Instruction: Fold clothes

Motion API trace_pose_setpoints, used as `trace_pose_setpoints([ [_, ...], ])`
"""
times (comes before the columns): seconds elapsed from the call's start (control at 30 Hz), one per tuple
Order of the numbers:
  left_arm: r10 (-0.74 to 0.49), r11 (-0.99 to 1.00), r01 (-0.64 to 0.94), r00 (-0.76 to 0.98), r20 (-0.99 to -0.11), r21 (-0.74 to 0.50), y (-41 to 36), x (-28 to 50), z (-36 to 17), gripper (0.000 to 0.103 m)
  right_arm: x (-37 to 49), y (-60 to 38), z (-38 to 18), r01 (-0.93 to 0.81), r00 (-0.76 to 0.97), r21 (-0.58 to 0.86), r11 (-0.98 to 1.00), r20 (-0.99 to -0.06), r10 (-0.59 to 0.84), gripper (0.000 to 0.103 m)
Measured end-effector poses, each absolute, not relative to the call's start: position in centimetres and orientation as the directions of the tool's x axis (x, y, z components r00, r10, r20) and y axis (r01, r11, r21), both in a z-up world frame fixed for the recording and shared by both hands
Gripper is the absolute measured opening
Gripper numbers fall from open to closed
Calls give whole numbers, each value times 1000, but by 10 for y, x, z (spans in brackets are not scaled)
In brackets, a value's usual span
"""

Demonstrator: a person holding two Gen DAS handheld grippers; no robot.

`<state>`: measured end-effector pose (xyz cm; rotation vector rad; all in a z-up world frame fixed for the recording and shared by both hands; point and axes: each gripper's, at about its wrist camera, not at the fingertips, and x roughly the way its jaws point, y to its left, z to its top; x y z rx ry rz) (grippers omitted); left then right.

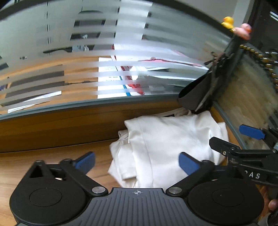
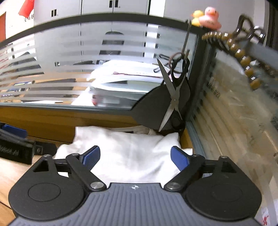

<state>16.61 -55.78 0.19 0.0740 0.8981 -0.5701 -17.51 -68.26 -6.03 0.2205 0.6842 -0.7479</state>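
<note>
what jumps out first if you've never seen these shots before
The white folded garment lies on the wooden desk in the corner, with both open grippers, left gripper and right gripper, just in front of it. Above it, scissors hang by the partition, and two rubber ducks sit on top.

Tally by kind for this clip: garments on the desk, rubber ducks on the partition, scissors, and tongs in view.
White garments: 1 folded pile, count within unclear
Rubber ducks: 2, yellow and pink
Scissors: 1
Tongs: 2, left and right, both open
Total: 6
</note>
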Motion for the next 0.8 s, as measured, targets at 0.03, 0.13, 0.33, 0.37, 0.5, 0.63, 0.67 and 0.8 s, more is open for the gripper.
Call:
trace_pose_setpoints([
  [0.03, -438, 849, 502, 488, -755, -168, -552, 161, 5, 103, -177, -676, -56, 692, 532, -47, 720, -641, -553, 99],
  [0.13, -427, 851, 501, 490, -760, -155, -536, 148, 12, 103, -180, -655, -44, 695, 539, -40, 718, -632, -557, 102],
  [0.33, -456, 840, 515, 499, -738, -171, -494, 121, 24, 103, -184, -605, -26, 707, 529, -50, 705, -624, -575, 102],
  [0.37, -456, 840, 518, 509, -730, -163, -486, 115, 25, 103, -184, -596, -23, 711, 527, -51, 702, -623, -578, 102],
  [0.5, -437, 832, 550, 557, -707, -81, -452, 94, 30, 103, -183, -558, -16, 725, 515, -59, 686, -614, -598, 102],
  [0.63, -422, 800, 600, 558, -714, -3, -417, 80, 30, 103, -178, -521, -14, 753, 493, -51, 656, -617, -614, 102],
  [0.67, -429, 794, 608, 543, -722, -14, -406, 79, 29, 103, -177, -511, -15, 760, 487, -46, 648, -619, -616, 102],
  [0.8, -451, 778, 624, 482, -752, -67, -362, 75, 22, 103, -172, -472, -17, 788, 466, -25, 615, -629, -622, 102],
])
